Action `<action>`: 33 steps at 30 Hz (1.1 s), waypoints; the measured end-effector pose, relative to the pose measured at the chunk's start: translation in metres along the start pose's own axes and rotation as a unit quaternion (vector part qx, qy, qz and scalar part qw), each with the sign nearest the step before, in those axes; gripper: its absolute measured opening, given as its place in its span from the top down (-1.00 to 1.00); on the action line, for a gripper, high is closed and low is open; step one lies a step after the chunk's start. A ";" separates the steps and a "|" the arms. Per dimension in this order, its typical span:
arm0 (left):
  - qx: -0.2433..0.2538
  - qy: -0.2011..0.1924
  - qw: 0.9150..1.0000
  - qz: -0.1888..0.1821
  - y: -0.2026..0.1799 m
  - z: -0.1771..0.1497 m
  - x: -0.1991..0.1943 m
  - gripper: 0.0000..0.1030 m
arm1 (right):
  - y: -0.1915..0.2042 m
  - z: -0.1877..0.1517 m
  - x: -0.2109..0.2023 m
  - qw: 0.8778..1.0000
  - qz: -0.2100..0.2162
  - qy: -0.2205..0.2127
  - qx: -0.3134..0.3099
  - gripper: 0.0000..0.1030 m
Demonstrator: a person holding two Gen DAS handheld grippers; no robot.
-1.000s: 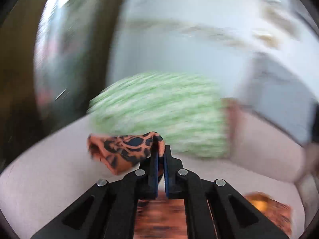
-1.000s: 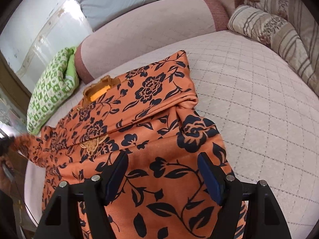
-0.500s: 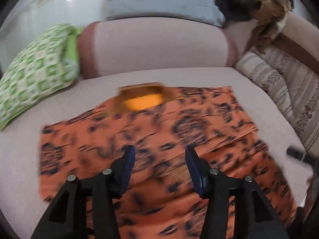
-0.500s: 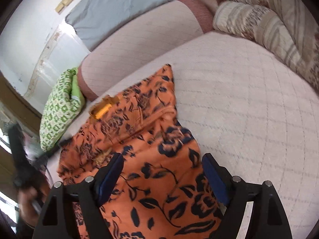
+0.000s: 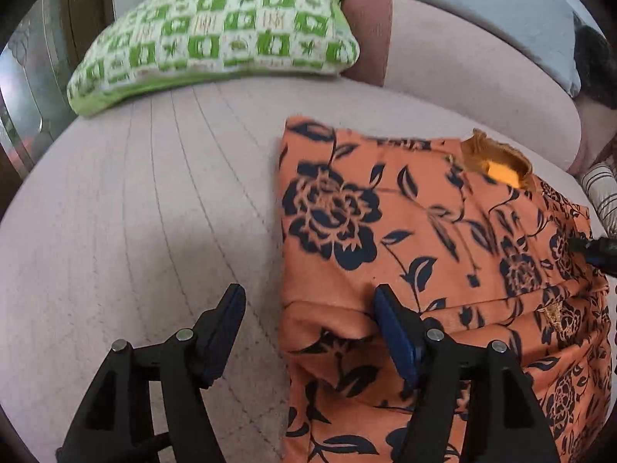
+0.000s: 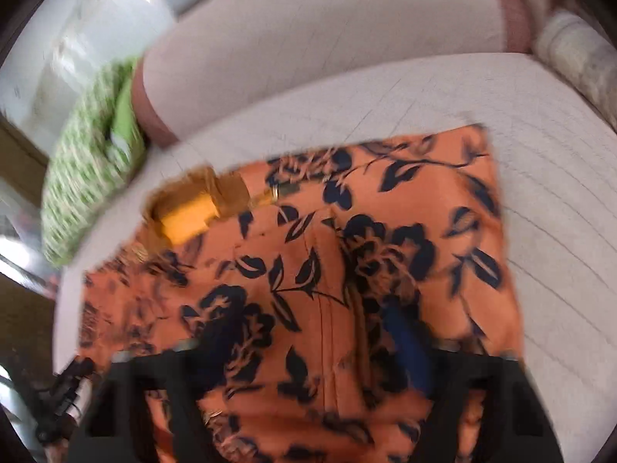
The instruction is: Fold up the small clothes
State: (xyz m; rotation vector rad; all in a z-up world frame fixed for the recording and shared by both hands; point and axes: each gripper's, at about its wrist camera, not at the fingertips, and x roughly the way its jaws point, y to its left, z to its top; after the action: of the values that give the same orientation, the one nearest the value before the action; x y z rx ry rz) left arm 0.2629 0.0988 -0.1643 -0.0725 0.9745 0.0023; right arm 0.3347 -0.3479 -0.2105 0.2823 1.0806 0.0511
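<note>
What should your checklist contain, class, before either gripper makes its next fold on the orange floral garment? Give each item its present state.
1. Orange floral garment lies on the bed, side already folded in: ok.
2. Left gripper jaws have just been opening and straddle the garment's folded left edge without pressing it: ok.
3. Right gripper jaws have just been closing over the cloth; picture blurred, so grip: cannot tell.
4. Green patterned pillow sits apart from the garment: ok.
5. Collar faces the headboard, uncovered: ok.
6. Lower hem flat and even: cannot tell, it lies behind the grippers.
</note>
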 end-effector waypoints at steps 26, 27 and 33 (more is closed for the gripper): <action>0.020 -0.005 0.999 0.030 -0.019 0.007 0.002 -0.27 | 0.029 -0.034 -0.065 0.992 0.034 -0.116 -0.046 -0.46; 0.020 -0.005 0.999 0.030 -0.019 0.007 0.002 -0.27 | 0.030 -0.034 -0.051 0.994 0.036 -0.093 -0.042 -0.48; 0.022 -0.003 0.999 0.032 -0.018 0.006 0.001 -0.27 | 0.023 -0.038 -0.038 0.997 0.054 -0.058 -0.008 -0.48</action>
State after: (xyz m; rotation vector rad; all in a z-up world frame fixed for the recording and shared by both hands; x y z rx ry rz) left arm 0.2687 0.0816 -0.1607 -0.0008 0.9702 0.0404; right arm 0.2851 -0.3252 -0.1887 0.3246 0.9478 0.1381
